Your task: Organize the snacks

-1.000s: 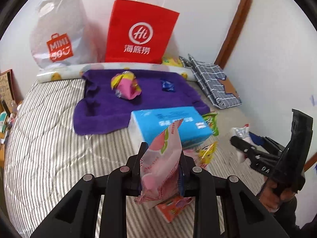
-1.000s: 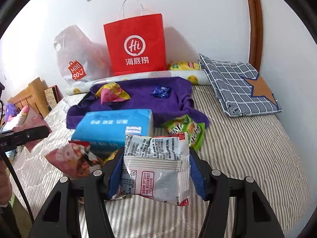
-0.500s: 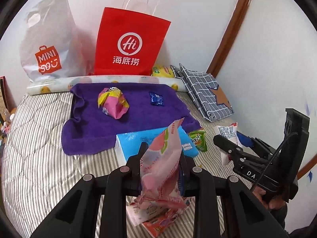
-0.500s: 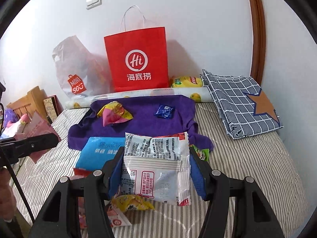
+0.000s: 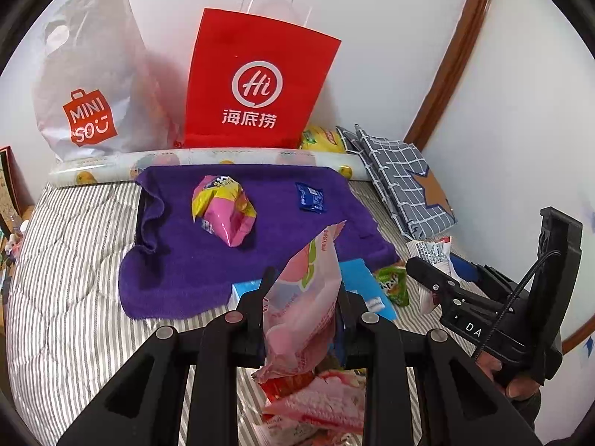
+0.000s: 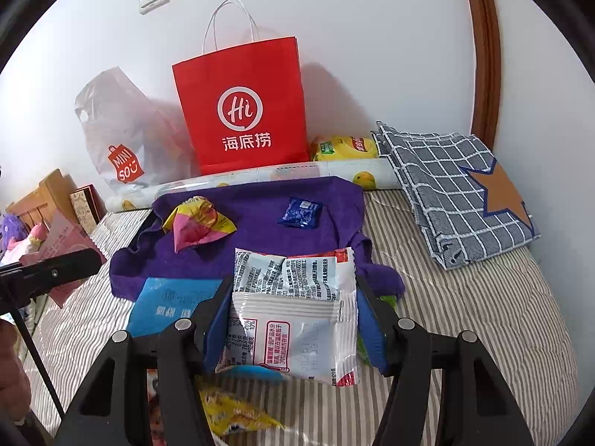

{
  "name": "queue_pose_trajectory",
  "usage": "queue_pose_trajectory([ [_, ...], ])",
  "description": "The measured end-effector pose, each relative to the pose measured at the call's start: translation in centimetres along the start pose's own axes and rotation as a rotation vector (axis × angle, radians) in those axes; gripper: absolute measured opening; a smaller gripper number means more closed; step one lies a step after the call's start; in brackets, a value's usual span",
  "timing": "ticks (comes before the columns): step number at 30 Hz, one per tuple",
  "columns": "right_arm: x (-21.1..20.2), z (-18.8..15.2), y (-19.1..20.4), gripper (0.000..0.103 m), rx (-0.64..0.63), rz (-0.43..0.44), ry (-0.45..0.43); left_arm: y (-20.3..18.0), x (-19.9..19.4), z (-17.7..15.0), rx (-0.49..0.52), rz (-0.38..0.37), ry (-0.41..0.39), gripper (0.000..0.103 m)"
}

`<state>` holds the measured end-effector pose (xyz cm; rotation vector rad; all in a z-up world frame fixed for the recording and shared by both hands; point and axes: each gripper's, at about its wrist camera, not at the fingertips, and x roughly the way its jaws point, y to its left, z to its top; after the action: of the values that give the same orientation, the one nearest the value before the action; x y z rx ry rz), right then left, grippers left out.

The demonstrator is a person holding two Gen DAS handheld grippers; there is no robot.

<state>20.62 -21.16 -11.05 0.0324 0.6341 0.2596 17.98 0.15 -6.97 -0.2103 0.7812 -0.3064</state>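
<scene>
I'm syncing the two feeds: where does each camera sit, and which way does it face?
Left wrist: on the left tool, facing the wall over the purple towel; shows its pink packet and the right tool.
Right wrist: on the right tool, facing likewise; shows its white packet.
Shared: red bag, towel.
</scene>
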Motion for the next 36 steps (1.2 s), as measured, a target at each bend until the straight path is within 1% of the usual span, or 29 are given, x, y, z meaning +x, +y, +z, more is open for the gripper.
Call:
queue_pose_trajectory([
  [11, 2.3, 3.3, 1.1, 0.059, -0.021, 0.015, -0.027, 1.2, 1.4, 2.5, -0.013, 0.017, -0.019, 0.026],
  [17, 3.8, 4.6, 1.4, 0.059, -0.030, 0.012, -0.034, 2.5, 2.5, 3.7, -0.016, 0.072, -0.034, 0.026],
  [24, 5.8, 6.0, 1.3, 0.059, -0.025, 0.012, -0.029, 5.0, 4.2, 4.6, -0.049, 0.106, -0.035, 0.026],
  [28, 7.2, 6.8, 1.4, 0.059, -0.024, 0.020, -0.025, 6.3, 5.3, 4.8, -0.061, 0.120, -0.033, 0.026],
  [30, 7.9, 7.0, 1.4, 0.059, -0.025, 0.023, -0.022, 7.1, 5.9, 4.7, -0.072, 0.115, -0.029, 0.026],
  [36, 10.3, 6.6, 0.9, 0.059, -0.011, 0.041, 0.002, 8.8, 7.6, 3.7, -0.097, 0.107, 0.001, 0.026],
])
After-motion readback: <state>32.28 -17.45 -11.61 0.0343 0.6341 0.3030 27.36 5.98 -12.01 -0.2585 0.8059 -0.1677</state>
